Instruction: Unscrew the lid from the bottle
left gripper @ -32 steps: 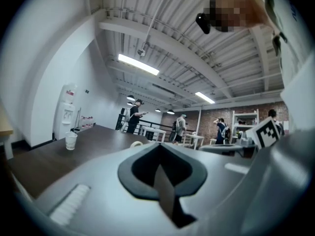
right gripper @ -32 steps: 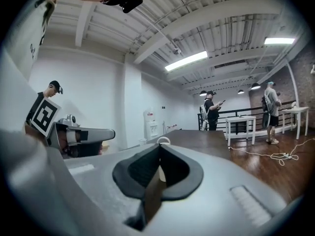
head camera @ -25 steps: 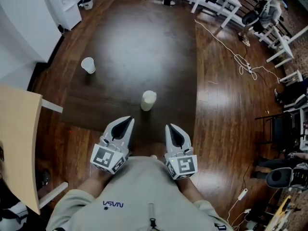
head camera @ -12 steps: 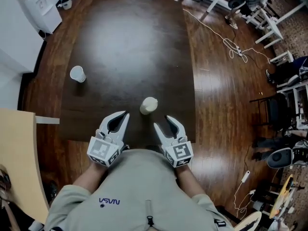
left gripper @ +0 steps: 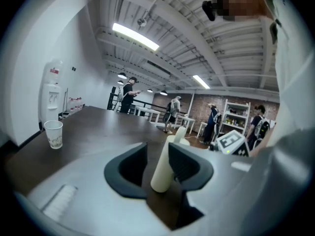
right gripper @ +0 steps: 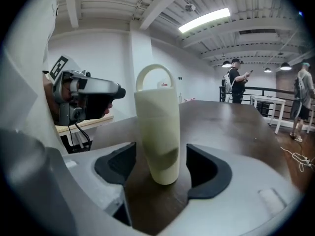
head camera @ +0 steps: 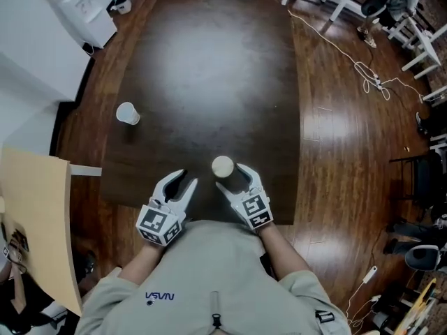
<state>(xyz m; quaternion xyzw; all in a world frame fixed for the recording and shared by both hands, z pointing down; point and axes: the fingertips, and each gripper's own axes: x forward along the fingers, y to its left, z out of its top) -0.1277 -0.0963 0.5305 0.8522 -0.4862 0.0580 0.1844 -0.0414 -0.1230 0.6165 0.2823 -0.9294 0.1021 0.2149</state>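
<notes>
A cream bottle (head camera: 223,166) with a loop-handled lid (right gripper: 155,77) stands upright near the front edge of the dark table (head camera: 209,61). My right gripper (head camera: 234,176) is open, and its jaws have just been opening. In the right gripper view the bottle (right gripper: 157,127) stands between its pads with a gap on each side. My left gripper (head camera: 187,179) sits just left of the bottle. Its jaws have just been opening and stand a little apart, pressing on nothing. In the left gripper view the bottle (left gripper: 165,166) shows through that gap.
A paper cup (head camera: 128,113) stands at the table's left edge. A tan board (head camera: 35,215) juts in at the left, and a white dispenser (head camera: 77,5) stands at the far left. Cables (head camera: 360,82) and white chairs are on the wooden floor to the right. People stand in the background.
Both grippers have come down and forward to the bottle. The right jaws opened from shut and now flank the bottle. The left jaws opened a little.
</notes>
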